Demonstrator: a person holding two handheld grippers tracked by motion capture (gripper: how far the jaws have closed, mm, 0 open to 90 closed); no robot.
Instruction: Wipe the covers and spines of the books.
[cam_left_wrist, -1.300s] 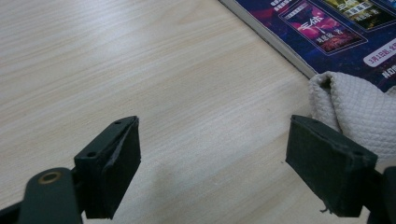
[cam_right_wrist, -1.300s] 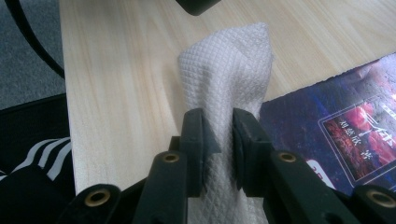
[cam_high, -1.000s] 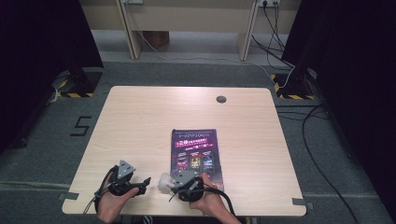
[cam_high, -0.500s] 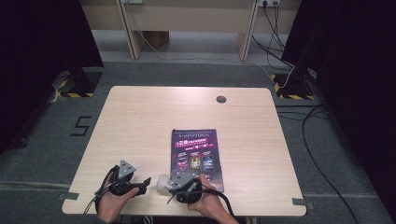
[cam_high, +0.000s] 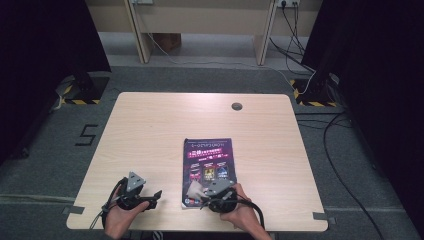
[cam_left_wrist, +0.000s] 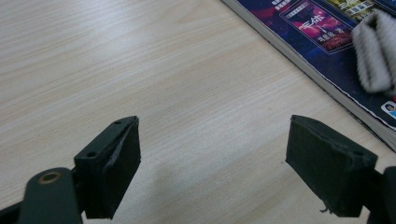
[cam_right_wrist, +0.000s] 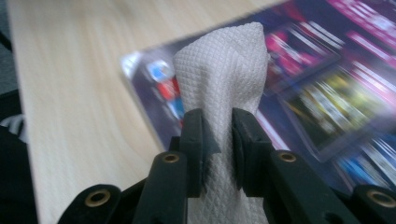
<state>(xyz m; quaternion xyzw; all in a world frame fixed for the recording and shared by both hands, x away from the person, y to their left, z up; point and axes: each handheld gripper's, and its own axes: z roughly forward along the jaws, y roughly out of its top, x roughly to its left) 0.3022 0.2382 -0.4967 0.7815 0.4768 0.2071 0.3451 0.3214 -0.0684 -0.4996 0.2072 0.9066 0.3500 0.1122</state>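
The right claw (cam_right_wrist: 217, 140) is clamped on a folded paper towel (cam_right_wrist: 224, 70), its jaws pinching the wad low down so the free end stands up above them. It hovers over the near left corner of a glossy magazine (cam_high: 209, 162) that lies flat on the tabletop (cam_high: 150, 130). The towel looks light, soft and easily crushed; it will likely bend rather than push, so a grip close to the working end should give firmer wiping. The magazine cover looks slick and may slide under pressure. The left claw (cam_left_wrist: 212, 158) stands wide, holding nothing, over bare wood just beside the magazine's edge.
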